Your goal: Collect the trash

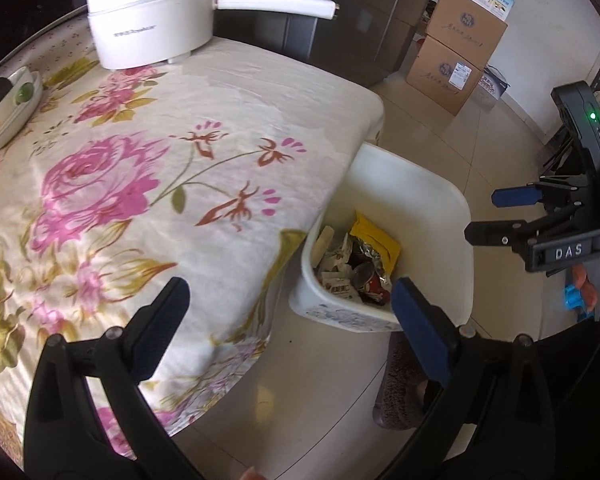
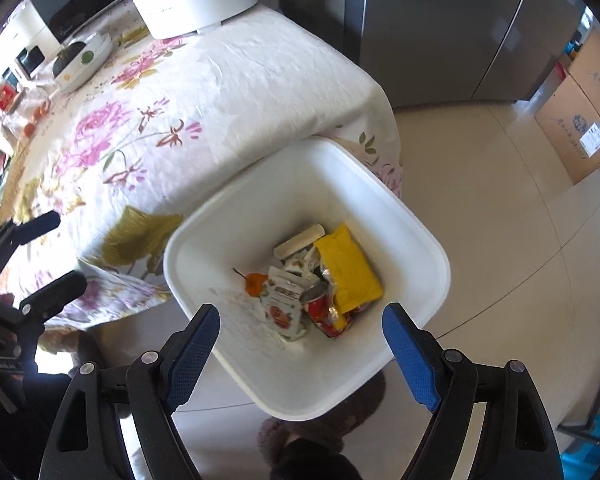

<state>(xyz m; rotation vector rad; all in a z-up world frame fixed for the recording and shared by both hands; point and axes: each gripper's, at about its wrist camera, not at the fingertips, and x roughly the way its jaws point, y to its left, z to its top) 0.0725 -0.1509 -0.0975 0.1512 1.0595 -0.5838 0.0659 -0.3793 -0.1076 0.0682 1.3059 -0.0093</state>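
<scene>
While the right gripper point(image 2: 300, 344) is held above the white trash bin point(image 2: 416, 216), its blue-padded jaws are spread wide and nothing is gripped between them. Directly beneath and just ahead of its fingertips, the trash is seen lying at the bottom of the bin: a yellow packet point(image 2: 350, 266), a crushed red can point(image 2: 320, 308), a printed carton point(image 2: 282, 304), a pale stick-shaped wrapper point(image 2: 299, 240) and a small orange scrap point(image 2: 255, 281). To the left of this gripper, the left gripper point(image 2: 50, 250) is seen over the edge of the table, its jaws likewise parted and empty.

In the left wrist view, the left gripper point(image 1: 288, 304) is shown wide open with nothing held, one finger over the floral tablecloth point(image 1: 180, 152) and the other over the near rim of the bin point(image 1: 440, 208). The bin is placed on the tiled floor, touching the draped corner of the cloth. Farther ahead on the table, a white electric pot point(image 1: 148, 20) with a long handle is set, and to the left of it a stack of white dishes point(image 1: 12, 108). Beyond the bin, stacked cardboard boxes point(image 1: 456, 52) are seen against the wall.
</scene>
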